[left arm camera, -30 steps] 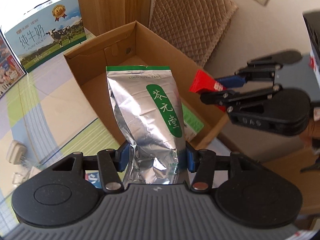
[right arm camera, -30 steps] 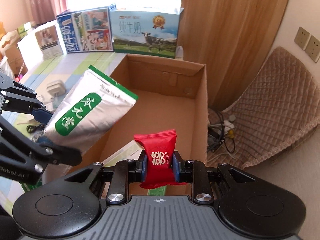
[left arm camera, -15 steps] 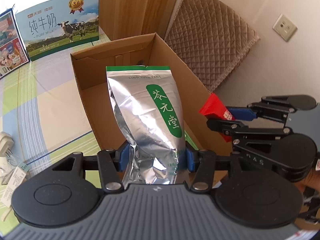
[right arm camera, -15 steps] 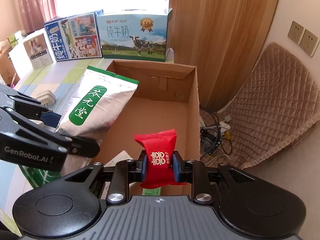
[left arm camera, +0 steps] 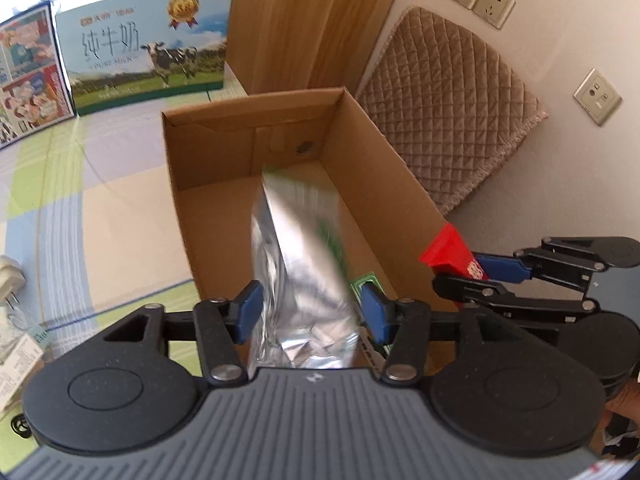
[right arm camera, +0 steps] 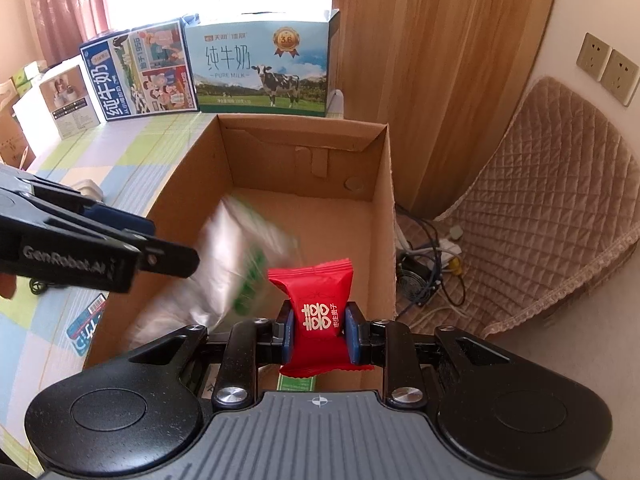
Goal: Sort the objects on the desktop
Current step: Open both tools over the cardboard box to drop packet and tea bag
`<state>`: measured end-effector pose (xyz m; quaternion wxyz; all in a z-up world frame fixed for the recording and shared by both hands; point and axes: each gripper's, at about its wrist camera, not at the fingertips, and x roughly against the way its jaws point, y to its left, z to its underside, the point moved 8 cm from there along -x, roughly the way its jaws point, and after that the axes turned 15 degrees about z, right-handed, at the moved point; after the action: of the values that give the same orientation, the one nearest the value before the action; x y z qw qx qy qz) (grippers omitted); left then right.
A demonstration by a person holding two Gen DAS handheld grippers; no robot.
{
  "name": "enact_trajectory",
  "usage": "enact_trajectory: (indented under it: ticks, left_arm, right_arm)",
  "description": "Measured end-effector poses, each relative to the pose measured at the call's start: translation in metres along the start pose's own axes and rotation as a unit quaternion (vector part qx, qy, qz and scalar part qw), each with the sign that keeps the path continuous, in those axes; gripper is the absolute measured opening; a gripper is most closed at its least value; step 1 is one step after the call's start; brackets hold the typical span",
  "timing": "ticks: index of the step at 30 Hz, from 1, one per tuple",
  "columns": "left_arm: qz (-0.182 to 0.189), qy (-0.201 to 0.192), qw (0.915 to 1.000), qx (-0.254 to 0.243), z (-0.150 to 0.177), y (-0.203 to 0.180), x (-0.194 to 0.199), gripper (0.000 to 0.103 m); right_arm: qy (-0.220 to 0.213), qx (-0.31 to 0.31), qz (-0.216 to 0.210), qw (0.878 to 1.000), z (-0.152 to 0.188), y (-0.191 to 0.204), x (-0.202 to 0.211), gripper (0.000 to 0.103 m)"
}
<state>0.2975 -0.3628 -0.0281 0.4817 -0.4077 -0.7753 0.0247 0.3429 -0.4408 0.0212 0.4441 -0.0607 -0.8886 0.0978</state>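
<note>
My left gripper [left arm camera: 310,308] is open above the near end of the cardboard box [left arm camera: 400,164]. The silver tea pouch [left arm camera: 300,264] with a green label is blurred between the spread jaws, free of the pads and dropping into the box; it also shows in the right wrist view [right arm camera: 232,264]. My right gripper [right arm camera: 319,332] is shut on a red candy packet [right arm camera: 316,304] over the box's near right corner. The right gripper shows in the left wrist view [left arm camera: 472,276], and the left gripper shows in the right wrist view [right arm camera: 152,248].
Milk cartons [right arm camera: 260,68] stand at the table's back behind the box [right arm camera: 384,216]. A white plug [left arm camera: 10,280] and paper labels lie at the left. A quilted chair [right arm camera: 552,200] and floor cables sit right of the box. A green packet [left arm camera: 366,282] lies inside the box.
My left gripper has opened and let go of the tea pouch, which is falling into the box. Both grippers have moved further over the box. The right still holds the candy.
</note>
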Motion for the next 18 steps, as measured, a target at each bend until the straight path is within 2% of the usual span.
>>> enact_trajectory:
  ticks: [16,18]
  left_arm:
    - [-0.03,-0.005,0.9985,-0.046,0.004,0.01,0.032,0.047]
    - [-0.033,-0.005,0.9982,-0.05,0.005,0.012,0.035,0.051]
  right_arm:
    - [-0.007,-0.015,-0.02,1.0,-0.008,0.018,0.0,0.023]
    - [-0.007,-0.033,-0.025,0.999,-0.011,0.017,-0.002,0.029]
